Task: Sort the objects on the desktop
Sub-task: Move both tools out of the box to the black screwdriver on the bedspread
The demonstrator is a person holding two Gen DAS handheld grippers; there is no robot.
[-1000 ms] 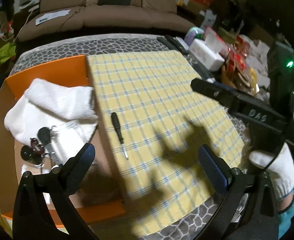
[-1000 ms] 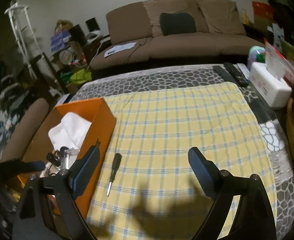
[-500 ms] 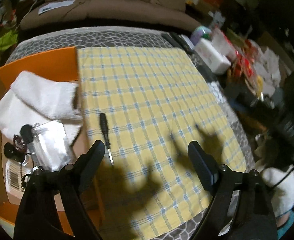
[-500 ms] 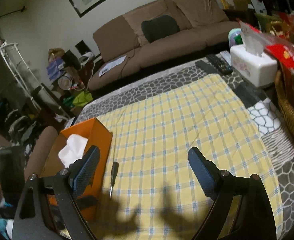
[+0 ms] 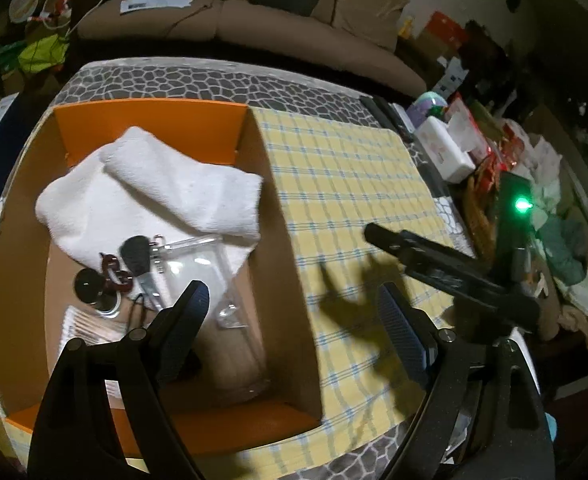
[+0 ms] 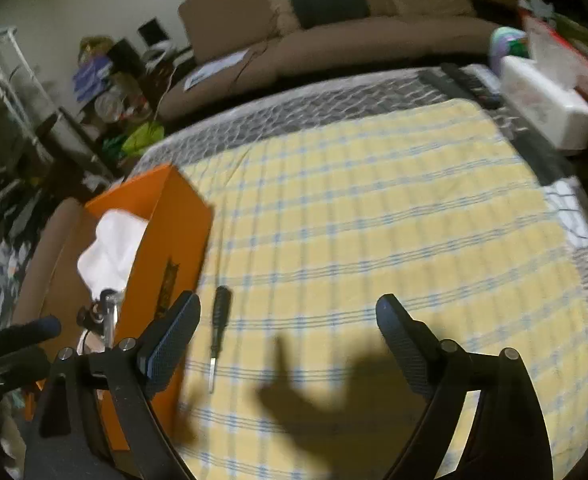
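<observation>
**Orange box holds the small things, screwdriver lies outside**

Orange cardboard forms the box at the left side of the worktop, which has a grey stone-pattern cover. Inside the box a white towel lies folded toward the far wall. In front of it there are a clear plastic bag, a dark red clip and some small black round things that I cannot name.

The left tool hangs above the near right corner of the box. Its jaws are spread, nothing is between them, and they closed a little within the last second.

A yellow checked cloth covers the middle of the worktop, just beside the box. On this cloth, close to the orange wall, lies a screwdriver with a black handle, its tip toward the near edge.

The right tool is over the cloth with jaws spread and empty; they have just been closing somewhat. The screwdriver is just inside its left finger, not touched by it. A white tissue box stands at the far right edge.
</observation>
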